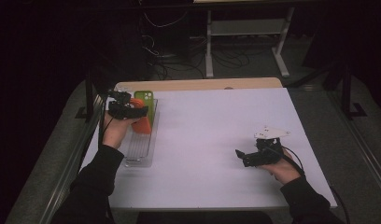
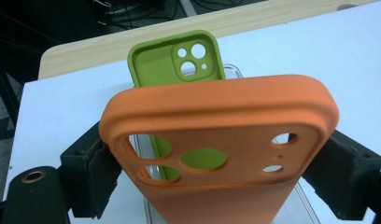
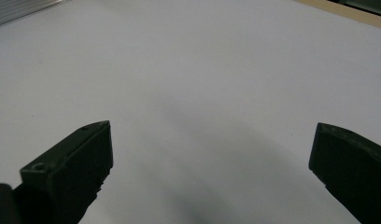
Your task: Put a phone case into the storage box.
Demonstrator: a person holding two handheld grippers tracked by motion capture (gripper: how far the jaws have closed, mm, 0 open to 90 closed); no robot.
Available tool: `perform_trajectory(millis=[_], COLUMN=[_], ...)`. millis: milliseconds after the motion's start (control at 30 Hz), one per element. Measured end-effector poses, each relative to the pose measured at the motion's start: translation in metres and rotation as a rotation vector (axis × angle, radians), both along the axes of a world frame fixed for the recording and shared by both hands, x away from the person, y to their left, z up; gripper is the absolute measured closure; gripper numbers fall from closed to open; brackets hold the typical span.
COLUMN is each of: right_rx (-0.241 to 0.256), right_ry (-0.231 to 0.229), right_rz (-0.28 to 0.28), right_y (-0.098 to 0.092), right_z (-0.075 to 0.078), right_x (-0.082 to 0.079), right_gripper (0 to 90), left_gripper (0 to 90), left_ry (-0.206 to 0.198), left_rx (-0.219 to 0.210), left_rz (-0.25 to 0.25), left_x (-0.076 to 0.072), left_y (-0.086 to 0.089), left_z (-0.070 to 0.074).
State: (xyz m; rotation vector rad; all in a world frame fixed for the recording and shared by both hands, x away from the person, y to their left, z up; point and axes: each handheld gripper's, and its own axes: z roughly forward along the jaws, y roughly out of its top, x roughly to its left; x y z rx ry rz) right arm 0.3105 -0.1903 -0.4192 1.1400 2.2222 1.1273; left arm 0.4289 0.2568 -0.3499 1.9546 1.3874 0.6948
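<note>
Silicone, by the look of it: your left gripper (image 2: 216, 154) clamps the orange phone case (image 2: 221, 140) by its long edges at the frame's centre, over the clear tray (image 1: 141, 148). It's light, soft and bendy; squeeze gently. Your right gripper (image 3: 212, 158) is spread, empty.

No readable text, label, brand or number on any surface here.
</note>
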Motion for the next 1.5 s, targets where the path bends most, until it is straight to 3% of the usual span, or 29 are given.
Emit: perform_trajectory(millis=[267,367,667,800,933,1033,1100,1333,1500], right_rx=[0.002,0.002,-0.001,-0.001,0.001,0.001,0.002,0.006,0.015], right_ry=[-0.010,-0.005,-0.004,-0.005,-0.011,-0.013,-0.014,-0.016,-0.014], right_rz=[0.003,0.004,0.006,0.007,0.009,0.010,0.010,0.010,0.008], right_y=[0.000,0.000,0.001,0.001,0.000,0.000,0.000,-0.001,-0.002], right_z=[0.001,0.000,0.000,0.001,0.002,0.002,0.002,0.003,0.005], right_x=[0.000,0.000,-0.001,-0.001,-0.001,-0.001,-0.002,-0.002,-0.003], right_gripper=[0.0,0.0,0.0,0.0,0.0,0.0,0.0,0.0,0.0], left_gripper=[12.7,12.6,11.7,7.4,2.3,1.9,1.8,0.2,0.0], left_ry=[0.004,-0.004,-0.006,-0.010,-0.023,-0.040,-0.040,-0.035,-0.053], left_rx=[0.033,0.004,-0.005,-0.018,-0.043,-0.051,-0.079,-0.130,-0.166], left_rz=[0.040,0.067,0.070,0.075,0.050,0.007,-0.028,-0.227,-0.331], left_x=[0.017,0.028,0.051,0.054,0.052,0.047,0.043,0.014,-0.010], left_y=[-0.005,-0.005,-0.004,-0.004,0.000,0.003,0.004,0.005,0.002], left_z=[-0.009,-0.014,-0.030,-0.034,-0.029,-0.021,-0.017,-0.002,0.003])
